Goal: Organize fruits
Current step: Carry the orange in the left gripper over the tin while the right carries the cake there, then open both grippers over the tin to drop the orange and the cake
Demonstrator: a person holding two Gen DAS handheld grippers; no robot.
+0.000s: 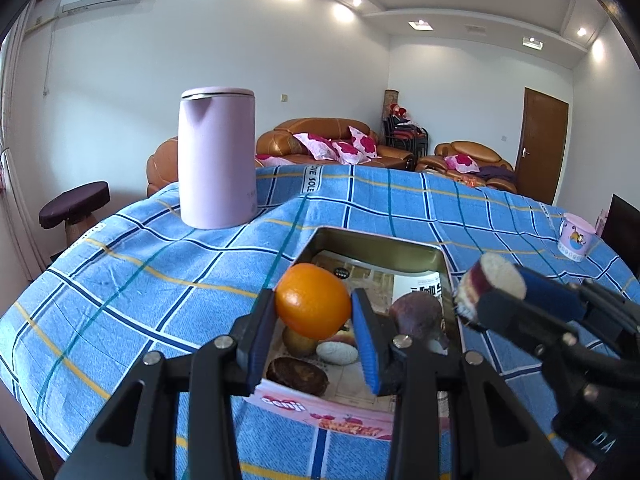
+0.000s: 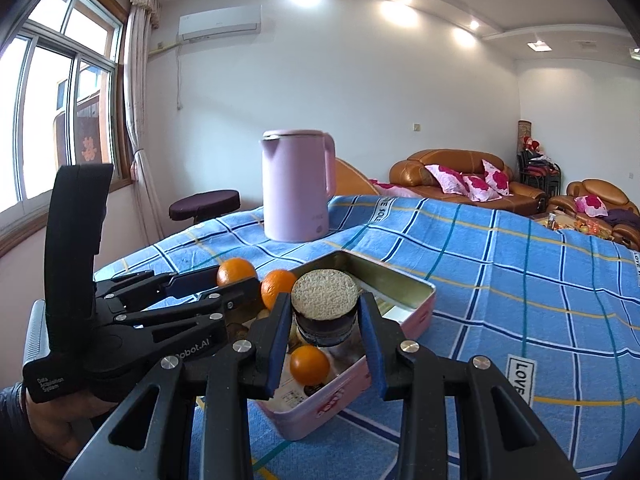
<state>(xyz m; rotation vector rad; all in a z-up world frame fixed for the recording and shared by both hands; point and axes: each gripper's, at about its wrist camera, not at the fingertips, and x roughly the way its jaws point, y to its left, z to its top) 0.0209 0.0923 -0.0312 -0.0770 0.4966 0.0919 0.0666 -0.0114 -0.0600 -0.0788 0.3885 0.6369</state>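
above the pink tin (image 1: 450,276), we are gripping an orange (image 1: 313,301) in our left gripper (image 1: 314,320). our right gripper (image 2: 324,320) is clamping a cut purple fruit (image 2: 325,300) beside it, while the pink kettle (image 2: 296,186) is standing behind.

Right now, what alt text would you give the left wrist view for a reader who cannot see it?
The left tool grips an orange above an open pink tin that holds other fruits, on a blue checked tablecloth. At right, the right tool holds a cut purple fruit piece; a pink kettle stands behind.
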